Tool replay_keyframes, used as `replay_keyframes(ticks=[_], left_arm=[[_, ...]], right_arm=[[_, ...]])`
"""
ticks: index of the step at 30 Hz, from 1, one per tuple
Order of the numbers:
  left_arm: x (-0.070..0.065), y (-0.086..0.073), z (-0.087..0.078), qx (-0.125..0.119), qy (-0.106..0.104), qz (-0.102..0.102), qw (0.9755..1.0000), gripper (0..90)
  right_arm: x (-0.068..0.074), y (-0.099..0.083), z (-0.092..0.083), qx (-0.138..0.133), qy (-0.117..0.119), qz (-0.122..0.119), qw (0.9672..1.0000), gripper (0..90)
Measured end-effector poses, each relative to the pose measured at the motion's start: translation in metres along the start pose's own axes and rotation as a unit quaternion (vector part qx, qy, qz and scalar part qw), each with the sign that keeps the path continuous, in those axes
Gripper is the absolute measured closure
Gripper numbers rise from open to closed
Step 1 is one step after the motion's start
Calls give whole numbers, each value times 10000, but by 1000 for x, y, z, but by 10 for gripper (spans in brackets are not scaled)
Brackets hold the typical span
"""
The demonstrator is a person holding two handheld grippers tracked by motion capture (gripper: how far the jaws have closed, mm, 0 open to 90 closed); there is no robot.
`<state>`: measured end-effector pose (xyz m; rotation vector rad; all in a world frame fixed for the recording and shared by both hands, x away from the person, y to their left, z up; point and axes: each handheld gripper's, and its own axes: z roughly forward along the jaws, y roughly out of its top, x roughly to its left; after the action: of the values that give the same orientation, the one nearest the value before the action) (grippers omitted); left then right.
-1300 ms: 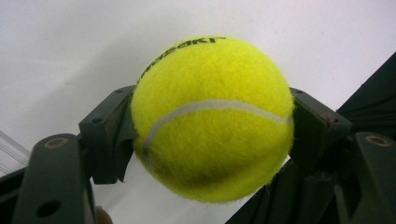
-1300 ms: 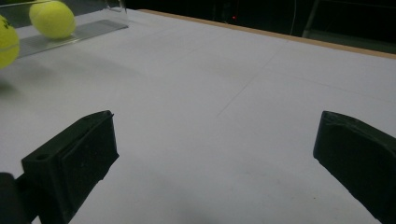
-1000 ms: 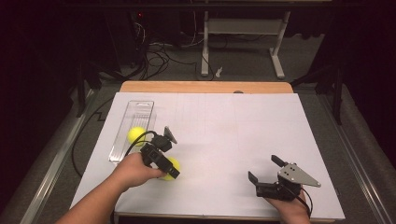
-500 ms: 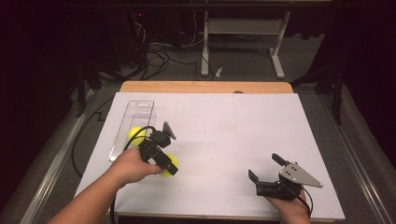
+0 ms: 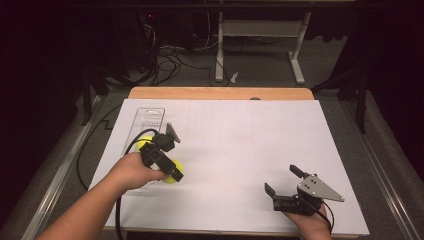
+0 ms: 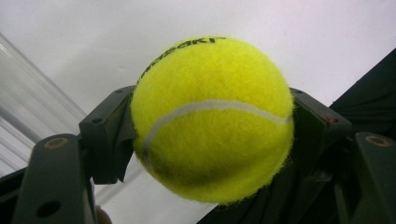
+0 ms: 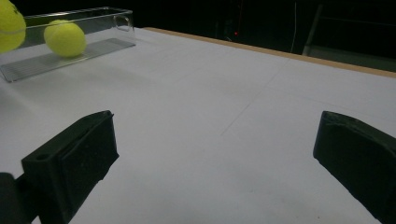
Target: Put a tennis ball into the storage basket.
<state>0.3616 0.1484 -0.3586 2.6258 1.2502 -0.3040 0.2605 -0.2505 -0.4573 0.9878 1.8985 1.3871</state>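
While the left gripper (image 5: 170,167) clamps a tennis ball (image 6: 212,119) near the clear tray (image 5: 145,120) | second ball (image 7: 65,38) in tray | right gripper (image 5: 285,182) wide apart, near right, holding nothing.

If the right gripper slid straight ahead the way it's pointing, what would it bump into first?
Probably nothing nearby: the open right gripper faces bare white table. The clear tray sits off to its left.

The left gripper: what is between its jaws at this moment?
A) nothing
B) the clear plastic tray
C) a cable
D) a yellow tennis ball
D: in the left gripper view, the jaws of the left gripper press on both sides of a yellow tennis ball, above the white table.
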Motion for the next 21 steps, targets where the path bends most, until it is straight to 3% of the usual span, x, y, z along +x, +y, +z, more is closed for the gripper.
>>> replay_keyframes(ticks=[6,21], left_arm=[[8,-4,-8,-81,-30,-83,9999,267],[28,-17,-31,-231,140,-340,9991,267]], right_arm=[[0,0,-1,-15,-5,16,10000,2],[0,1,-2,-50,1,25,10000,2]])
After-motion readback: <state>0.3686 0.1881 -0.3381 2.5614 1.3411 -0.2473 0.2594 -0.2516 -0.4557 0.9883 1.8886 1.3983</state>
